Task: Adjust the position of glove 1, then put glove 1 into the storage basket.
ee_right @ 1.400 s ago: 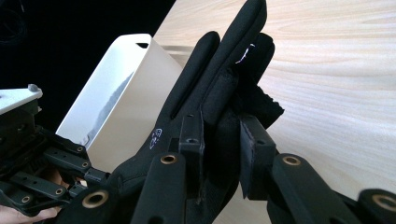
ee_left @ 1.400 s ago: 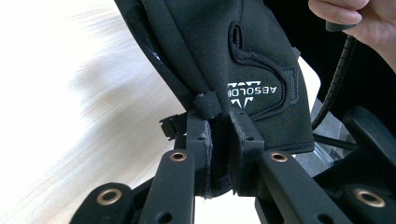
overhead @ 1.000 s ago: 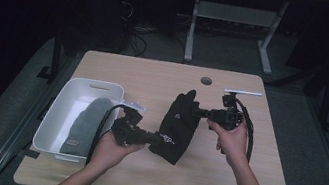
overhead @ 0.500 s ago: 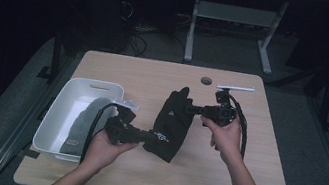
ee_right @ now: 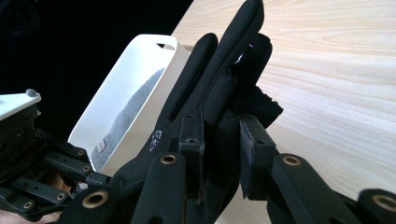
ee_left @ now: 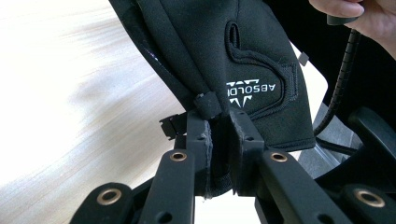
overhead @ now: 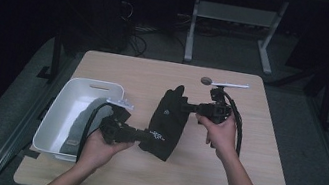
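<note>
The black glove (overhead: 167, 122) hangs just right of the white bin (overhead: 59, 120), soft and light. We pinch its cuff with the left gripper (overhead: 145, 135) and its fingers with the right gripper (overhead: 186, 107); hems hold best.

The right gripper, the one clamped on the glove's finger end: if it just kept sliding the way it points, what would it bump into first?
Past the black glove it holds, the right gripper points toward the white bin; its rim looks likely first, though depth is uncertain.
</note>
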{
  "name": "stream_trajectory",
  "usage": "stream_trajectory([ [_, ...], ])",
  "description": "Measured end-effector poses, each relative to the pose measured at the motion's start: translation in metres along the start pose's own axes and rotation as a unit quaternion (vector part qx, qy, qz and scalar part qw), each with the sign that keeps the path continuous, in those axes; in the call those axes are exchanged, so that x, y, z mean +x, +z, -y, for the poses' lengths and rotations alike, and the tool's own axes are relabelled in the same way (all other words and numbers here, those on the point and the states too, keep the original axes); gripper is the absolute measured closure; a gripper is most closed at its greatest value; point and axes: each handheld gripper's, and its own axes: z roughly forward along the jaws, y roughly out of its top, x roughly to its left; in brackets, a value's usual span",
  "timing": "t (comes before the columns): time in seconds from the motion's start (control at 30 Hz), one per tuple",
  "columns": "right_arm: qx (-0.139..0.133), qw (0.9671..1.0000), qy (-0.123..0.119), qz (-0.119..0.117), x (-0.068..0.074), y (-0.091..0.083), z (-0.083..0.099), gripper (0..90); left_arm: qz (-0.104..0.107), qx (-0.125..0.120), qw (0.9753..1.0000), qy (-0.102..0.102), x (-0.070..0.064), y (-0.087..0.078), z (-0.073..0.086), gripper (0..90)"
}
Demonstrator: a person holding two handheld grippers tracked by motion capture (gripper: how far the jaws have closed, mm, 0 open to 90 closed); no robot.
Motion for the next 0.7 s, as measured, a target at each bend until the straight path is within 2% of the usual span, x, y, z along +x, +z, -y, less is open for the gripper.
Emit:
stream_trajectory([
  [0.03, 0.000, 1.0000, 0.000, 0.000, 0.001, 0.001, 0.000, 73.5, 0.000, 0.005, 1.0000, 0.003, 0.001, -0.002, 0.000, 80.4],
  [0.4, 0.006, 0.9999, -0.010, -0.005, 0.014, 0.012, -0.007, 73.5, -0.009, -0.005, 0.9999, 0.001, 0.005, -0.019, 0.004, 80.4],
  [0.7, 0.015, 0.9996, -0.024, -0.002, 0.023, 0.019, -0.012, 73.5, -0.014, -0.011, 0.9998, -0.002, 0.006, -0.026, 0.007, 80.4],
])
